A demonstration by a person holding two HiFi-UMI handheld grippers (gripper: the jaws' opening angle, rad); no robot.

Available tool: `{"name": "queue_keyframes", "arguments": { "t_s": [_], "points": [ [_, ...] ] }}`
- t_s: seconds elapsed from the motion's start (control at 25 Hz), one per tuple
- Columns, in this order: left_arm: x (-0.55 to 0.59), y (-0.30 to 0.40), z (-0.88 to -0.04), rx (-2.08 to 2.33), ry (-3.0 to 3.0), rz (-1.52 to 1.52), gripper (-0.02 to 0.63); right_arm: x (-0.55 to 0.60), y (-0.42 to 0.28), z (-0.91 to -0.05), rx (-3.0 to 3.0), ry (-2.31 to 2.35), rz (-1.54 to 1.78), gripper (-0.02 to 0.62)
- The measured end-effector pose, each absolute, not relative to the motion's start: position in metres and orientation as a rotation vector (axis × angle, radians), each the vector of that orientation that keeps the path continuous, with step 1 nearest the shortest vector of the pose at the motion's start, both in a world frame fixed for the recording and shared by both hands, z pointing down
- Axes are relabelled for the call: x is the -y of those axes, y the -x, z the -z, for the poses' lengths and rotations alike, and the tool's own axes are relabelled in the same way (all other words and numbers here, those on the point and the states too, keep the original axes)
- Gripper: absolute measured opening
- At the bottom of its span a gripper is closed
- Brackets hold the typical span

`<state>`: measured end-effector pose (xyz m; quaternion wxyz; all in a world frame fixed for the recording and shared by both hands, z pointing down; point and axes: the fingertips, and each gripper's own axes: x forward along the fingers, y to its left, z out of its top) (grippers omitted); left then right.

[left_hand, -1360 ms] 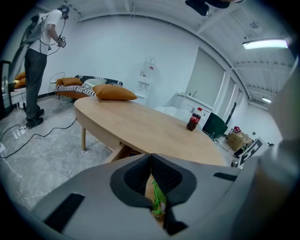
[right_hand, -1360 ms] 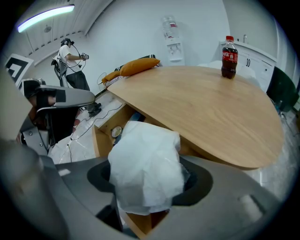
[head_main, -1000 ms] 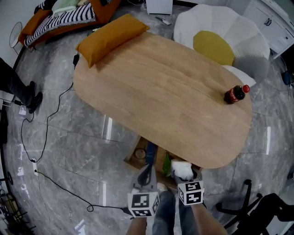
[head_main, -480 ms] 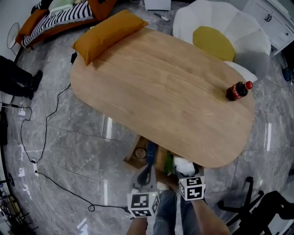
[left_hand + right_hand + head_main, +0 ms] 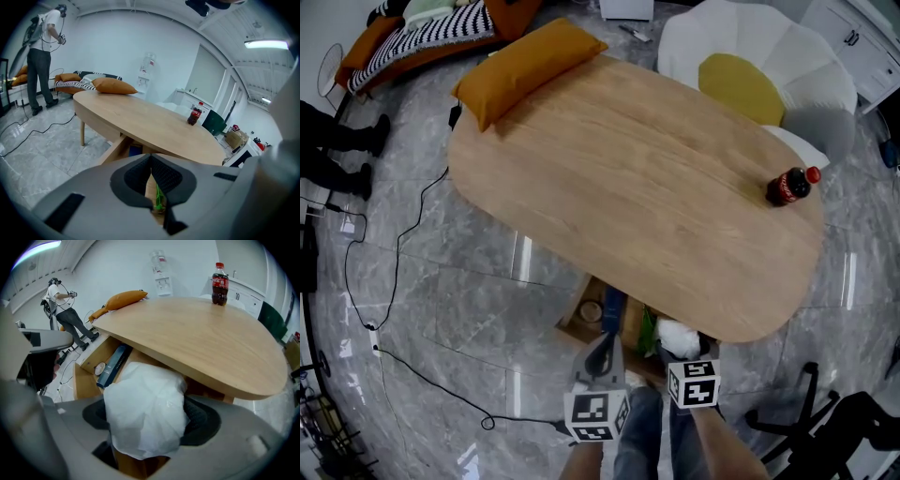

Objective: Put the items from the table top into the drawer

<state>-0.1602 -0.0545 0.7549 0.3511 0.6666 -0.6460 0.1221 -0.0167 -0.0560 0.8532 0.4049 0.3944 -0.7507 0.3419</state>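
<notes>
Little has shifted since a second ago. My right gripper (image 5: 150, 420) hangs in the same spot above the open drawer (image 5: 84, 380), which sticks out from under the near edge of the table (image 5: 628, 178). Its jaws are now opening, with the white bag (image 5: 145, 413) sitting loose between them. My left gripper (image 5: 152, 187) waits just beside it, jaws together on nothing. A dark blue box (image 5: 112, 365) lies in the drawer. The cola bottle (image 5: 789, 186) stands by the table's right edge.
</notes>
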Motion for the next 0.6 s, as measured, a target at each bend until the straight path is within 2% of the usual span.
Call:
{"name": "queue_keyframes", "arguments": {
  "t_s": [0.32,0.6],
  "points": [
    [0.054,0.156,-0.746,1.668,-1.741,-0.316,0.009,0.051,0.015,-0.839,1.859,-1.030,-0.916,0.451],
    [0.054,0.148,-0.730,1.665,-1.761,-0.314,0.009,0.045,0.016,-0.813,1.902,-1.009,-0.971,0.452]
  ]
}}
